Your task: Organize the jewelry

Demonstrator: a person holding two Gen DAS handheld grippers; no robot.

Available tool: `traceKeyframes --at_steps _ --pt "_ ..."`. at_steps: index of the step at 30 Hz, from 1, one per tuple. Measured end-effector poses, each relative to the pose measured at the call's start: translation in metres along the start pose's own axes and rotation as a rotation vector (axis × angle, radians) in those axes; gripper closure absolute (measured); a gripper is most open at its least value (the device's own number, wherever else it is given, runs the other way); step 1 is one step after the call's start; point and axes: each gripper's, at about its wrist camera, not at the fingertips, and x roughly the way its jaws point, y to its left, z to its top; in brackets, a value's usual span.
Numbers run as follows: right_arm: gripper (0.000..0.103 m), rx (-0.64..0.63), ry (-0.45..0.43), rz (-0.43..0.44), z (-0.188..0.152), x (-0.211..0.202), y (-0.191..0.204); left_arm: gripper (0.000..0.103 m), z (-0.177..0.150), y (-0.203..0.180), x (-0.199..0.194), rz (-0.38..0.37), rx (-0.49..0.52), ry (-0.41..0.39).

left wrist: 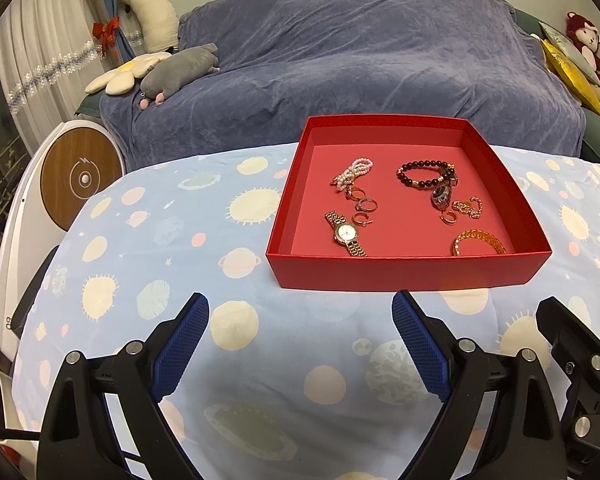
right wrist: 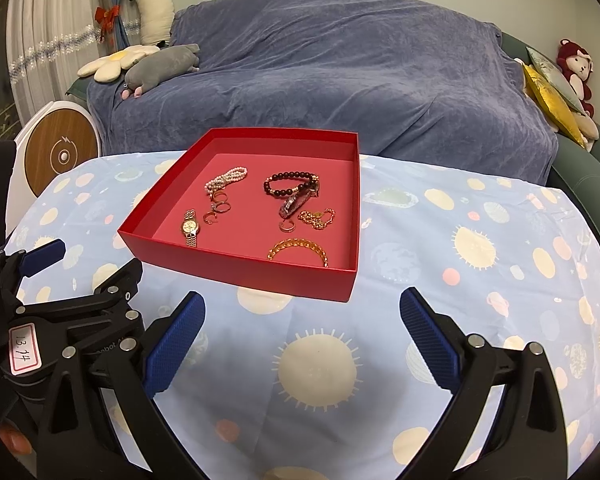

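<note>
A shallow red box (left wrist: pixel 404 274) (right wrist: pixel 244 270) sits on the table and holds jewelry. Inside lie a gold watch (left wrist: pixel 346 234) (right wrist: pixel 190 227), a pearl bracelet (left wrist: pixel 352 172) (right wrist: pixel 226 178), a dark bead bracelet (left wrist: pixel 422 174) (right wrist: pixel 290 184), a dark watch (left wrist: pixel 441 196) (right wrist: pixel 293 205), a gold chain (left wrist: pixel 468 208) (right wrist: pixel 318 218), an amber bangle (left wrist: pixel 478 242) (right wrist: pixel 298 250) and several rings (left wrist: pixel 362 204) (right wrist: pixel 220 204). My left gripper (left wrist: pixel 300 308) hangs open in front of the box, empty. My right gripper (right wrist: pixel 302 306) is open and empty too, near the box's front right corner.
The table wears a light blue cloth (left wrist: pixel 180 248) (right wrist: pixel 480 264) printed with planets and suns. A sofa under a blue blanket (left wrist: pixel 340 60) stands behind it, with plush toys (left wrist: pixel 176 74) and cushions (right wrist: pixel 552 100). A round white and wood device (left wrist: pixel 80 176) stands left.
</note>
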Motion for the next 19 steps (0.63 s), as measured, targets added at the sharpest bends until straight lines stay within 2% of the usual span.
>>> traceKeyframes --at_steps 19 --pt "0.006 -0.004 -0.001 -0.008 -0.0008 -0.0014 -0.0017 0.012 -0.0019 0.0005 0.0047 -0.012 -0.003 0.016"
